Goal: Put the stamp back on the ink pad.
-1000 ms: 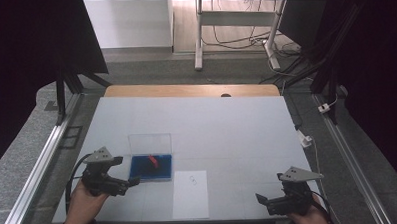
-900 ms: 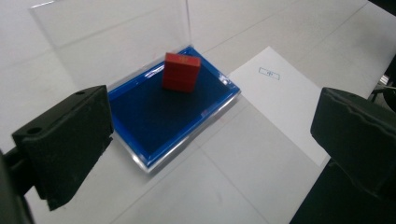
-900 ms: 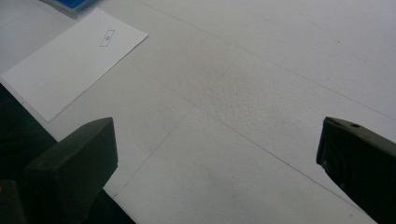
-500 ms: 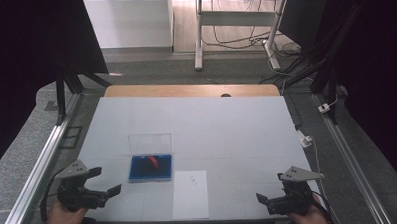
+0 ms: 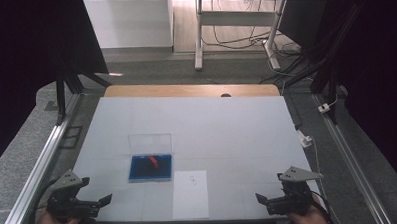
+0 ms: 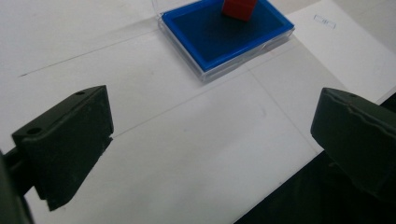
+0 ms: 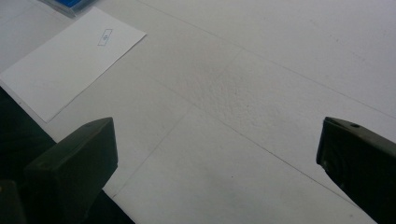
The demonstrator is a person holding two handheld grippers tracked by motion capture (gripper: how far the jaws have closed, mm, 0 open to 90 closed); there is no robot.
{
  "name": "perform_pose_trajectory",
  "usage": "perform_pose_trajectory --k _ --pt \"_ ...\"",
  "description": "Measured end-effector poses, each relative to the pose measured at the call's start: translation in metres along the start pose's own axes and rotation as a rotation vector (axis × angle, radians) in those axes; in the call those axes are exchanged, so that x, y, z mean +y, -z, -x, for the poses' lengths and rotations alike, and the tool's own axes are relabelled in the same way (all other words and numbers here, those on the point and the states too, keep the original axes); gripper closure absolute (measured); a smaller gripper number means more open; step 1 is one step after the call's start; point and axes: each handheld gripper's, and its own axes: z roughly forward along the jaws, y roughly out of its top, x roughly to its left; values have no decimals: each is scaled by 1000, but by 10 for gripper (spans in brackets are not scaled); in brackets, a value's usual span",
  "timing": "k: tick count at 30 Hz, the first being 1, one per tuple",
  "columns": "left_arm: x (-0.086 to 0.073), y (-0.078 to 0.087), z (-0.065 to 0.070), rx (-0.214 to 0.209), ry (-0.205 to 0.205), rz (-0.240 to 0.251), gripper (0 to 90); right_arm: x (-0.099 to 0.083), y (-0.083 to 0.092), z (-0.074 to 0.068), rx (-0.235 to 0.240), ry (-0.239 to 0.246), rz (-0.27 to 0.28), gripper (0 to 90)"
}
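We hold both sets of jaws wide, empty: left gripper (image 6: 210, 140) w/ blue tray (image 6: 224, 37) & red block (image 6: 238, 8) ahead; right gripper (image 7: 215, 163) above bare bench (image 7: 261, 74).

Red block (image 5: 153, 161) rests in blue-lined clear case (image 5: 149, 168) — lid upright.

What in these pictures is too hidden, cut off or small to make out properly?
- Red block: left gripper view, its top cut off by the upper edge; in the high view too small to tell its shape.
- Small mark on the paper sheet: too small to read in any view.
- Blue tray: right gripper view, just a corner inside the upper edge.
- Person's hands: high view, cut off by the bottom edge.
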Motion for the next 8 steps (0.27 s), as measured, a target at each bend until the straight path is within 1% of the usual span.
perform_pose_trajectory --k 4,8 --pt "-1 -2 0 1 12 -30 0 0 0 0 1 2 -2 0" --pt "0 -2 -1 -6 15 -29 0 0 -1 0 0 6 -4 0"
